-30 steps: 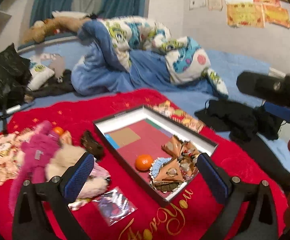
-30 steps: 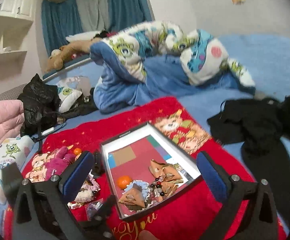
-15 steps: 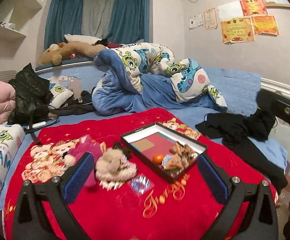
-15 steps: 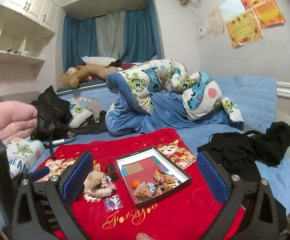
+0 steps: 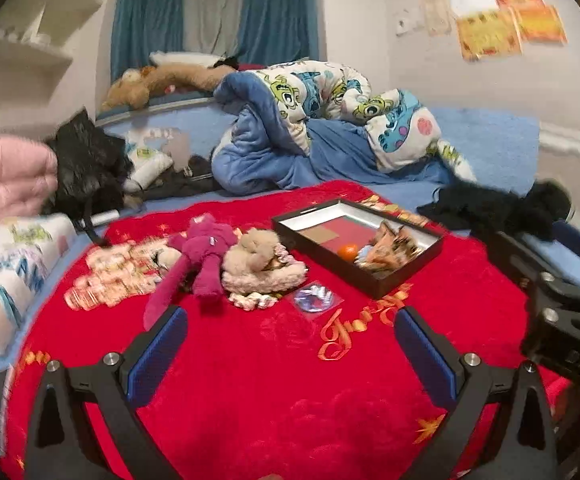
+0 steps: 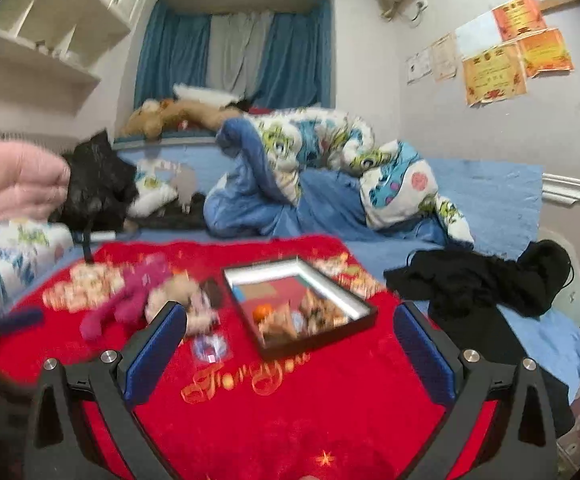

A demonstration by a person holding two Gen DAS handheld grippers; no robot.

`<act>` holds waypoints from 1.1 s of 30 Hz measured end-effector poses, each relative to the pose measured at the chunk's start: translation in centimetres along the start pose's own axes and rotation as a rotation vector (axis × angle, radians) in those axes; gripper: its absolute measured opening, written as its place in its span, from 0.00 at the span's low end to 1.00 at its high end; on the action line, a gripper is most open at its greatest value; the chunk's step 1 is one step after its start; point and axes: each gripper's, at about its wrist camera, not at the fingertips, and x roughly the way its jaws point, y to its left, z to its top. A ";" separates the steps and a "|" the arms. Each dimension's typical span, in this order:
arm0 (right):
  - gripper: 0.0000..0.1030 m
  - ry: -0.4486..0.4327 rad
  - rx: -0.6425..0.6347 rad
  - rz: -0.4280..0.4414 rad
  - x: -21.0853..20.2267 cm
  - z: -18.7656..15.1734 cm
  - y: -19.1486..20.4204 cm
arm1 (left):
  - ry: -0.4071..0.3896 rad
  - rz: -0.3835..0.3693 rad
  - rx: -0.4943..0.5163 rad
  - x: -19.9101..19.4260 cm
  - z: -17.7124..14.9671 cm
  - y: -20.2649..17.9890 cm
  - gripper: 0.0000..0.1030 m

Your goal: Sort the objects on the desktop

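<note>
A black box (image 5: pixel 394 276) with a red floor sits on a red blanket (image 5: pixel 270 380). It holds an orange (image 5: pixel 348 251) and brown triangular packets (image 5: pixel 394 246). Left of it lie a magenta plush toy (image 5: pixel 202 256), a beige plush toy (image 5: pixel 258 266) and a small clear packet (image 5: pixel 314 300). My left gripper (image 5: pixel 290 350) is open and empty, well short of them. My right gripper (image 6: pixel 290 342) is open and empty, facing the box (image 6: pixel 266 348), the blurred plush toys (image 6: pixel 130 300) and the packet (image 6: pixel 210 346). The right gripper's body also shows at the left wrist view's right edge (image 5: pixel 562 320).
The blanket lies on a bed with a blue sheet (image 6: pixel 490 208). A rolled cartoon quilt (image 5: pixel 330 120) lies behind. Black clothes (image 6: pixel 482 284) lie to the right. A black bag (image 5: pixel 86 160) and pillows (image 5: pixel 6 264) are on the left.
Both grippers have pulled back and up from the box, so the objects look smaller and farther away. Both stayed open and empty. The right wrist view is motion-blurred now.
</note>
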 end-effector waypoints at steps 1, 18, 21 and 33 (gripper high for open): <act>1.00 -0.002 0.019 -0.006 0.1 -0.9 -0.4 | -0.004 0.004 0.016 0.3 -0.3 -0.2 1.00; 1.00 0.133 0.074 -0.195 3.0 -3.6 -2.2 | 0.118 -0.005 -0.069 5.1 -2.9 2.5 1.00; 1.00 0.142 0.072 -0.156 3.5 -3.7 -1.3 | 0.104 -0.004 -0.042 4.9 -2.8 2.1 1.00; 1.00 0.186 -0.034 -0.172 4.9 -4.1 1.7 | 0.069 -0.035 -0.034 4.0 -2.6 1.9 1.00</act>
